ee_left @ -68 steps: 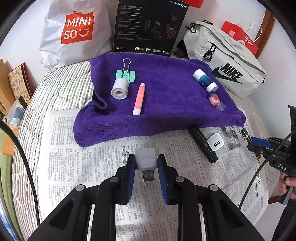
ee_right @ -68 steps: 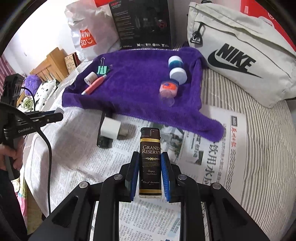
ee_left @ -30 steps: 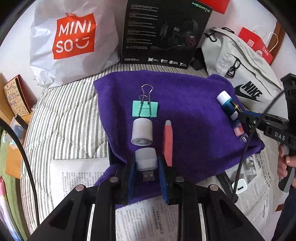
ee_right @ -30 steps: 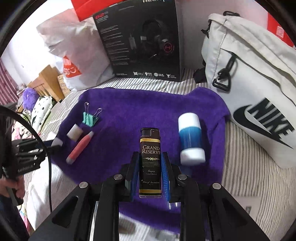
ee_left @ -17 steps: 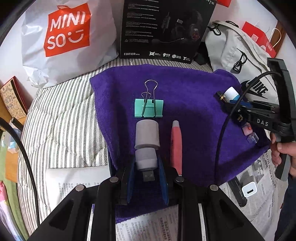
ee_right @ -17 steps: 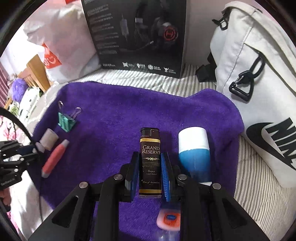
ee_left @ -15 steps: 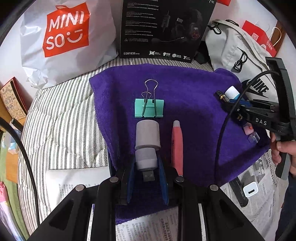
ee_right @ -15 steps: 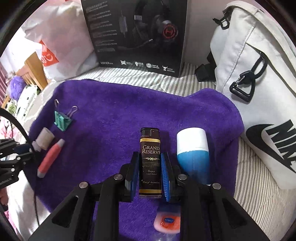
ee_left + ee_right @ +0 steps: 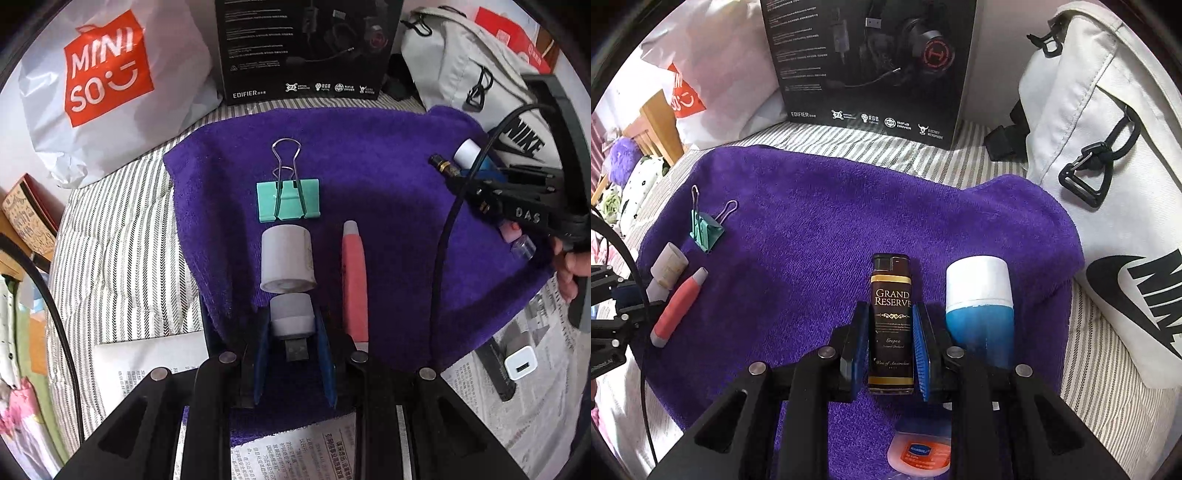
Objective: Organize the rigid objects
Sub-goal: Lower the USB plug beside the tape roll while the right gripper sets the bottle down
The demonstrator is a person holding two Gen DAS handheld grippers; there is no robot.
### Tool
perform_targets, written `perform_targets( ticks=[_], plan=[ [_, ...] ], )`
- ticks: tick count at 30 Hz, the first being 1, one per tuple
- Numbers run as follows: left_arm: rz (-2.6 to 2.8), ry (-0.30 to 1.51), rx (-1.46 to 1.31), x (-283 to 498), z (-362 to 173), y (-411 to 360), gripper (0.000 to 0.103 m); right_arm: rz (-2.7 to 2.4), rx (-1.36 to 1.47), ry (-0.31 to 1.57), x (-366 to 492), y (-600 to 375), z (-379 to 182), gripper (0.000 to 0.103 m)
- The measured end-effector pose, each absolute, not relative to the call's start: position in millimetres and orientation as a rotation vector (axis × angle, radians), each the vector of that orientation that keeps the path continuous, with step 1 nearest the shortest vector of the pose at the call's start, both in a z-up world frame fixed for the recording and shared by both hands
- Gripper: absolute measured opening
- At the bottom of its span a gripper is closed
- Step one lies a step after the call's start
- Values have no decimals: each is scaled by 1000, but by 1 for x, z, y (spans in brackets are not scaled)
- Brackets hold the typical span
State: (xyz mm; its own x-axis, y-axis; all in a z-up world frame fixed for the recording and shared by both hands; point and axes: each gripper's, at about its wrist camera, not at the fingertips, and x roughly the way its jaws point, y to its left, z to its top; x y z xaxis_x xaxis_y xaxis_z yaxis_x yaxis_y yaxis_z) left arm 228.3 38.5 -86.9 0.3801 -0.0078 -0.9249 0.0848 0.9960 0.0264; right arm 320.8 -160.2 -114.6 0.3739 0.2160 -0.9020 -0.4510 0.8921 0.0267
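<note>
A: Left gripper [image 9: 293, 332] state?
B: Clamped on the USB light [image 9: 291, 319], low over the towel [image 9: 388, 177]. Roll [image 9: 286, 258] lies at 12 o'clock, nearly touching; pen [image 9: 354, 273] at 2 o'clock.

A: Right gripper [image 9: 890, 343]?
B: Clamped on the lighter [image 9: 891, 321]; blue bottle [image 9: 979, 299] at 3 o'clock.

A: Risk?
B: Release may nudge the roll or bottle; both can roll.

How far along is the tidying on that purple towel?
Done: binder clip, white roll, pink pen and blue tube lie on the purple towel. In hand: left gripper holds a USB plug, right gripper a lighter. Left: white charger on newspaper.
</note>
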Motion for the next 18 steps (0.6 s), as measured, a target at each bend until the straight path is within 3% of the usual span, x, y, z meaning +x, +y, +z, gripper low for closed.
perform_targets(
  ticks=[6,10,18],
  plan=[
    [-64,1178,68,228,-87,41,24,457,-240,1115,319,-164,-112,26],
    [-60,1183,76,226,-87,40,26,466,-254,1128,314,-165,-110,37],
    [-42,1203,51,218,-83,42,29,457,-239,1122,296,-174,-92,38]
  ],
)
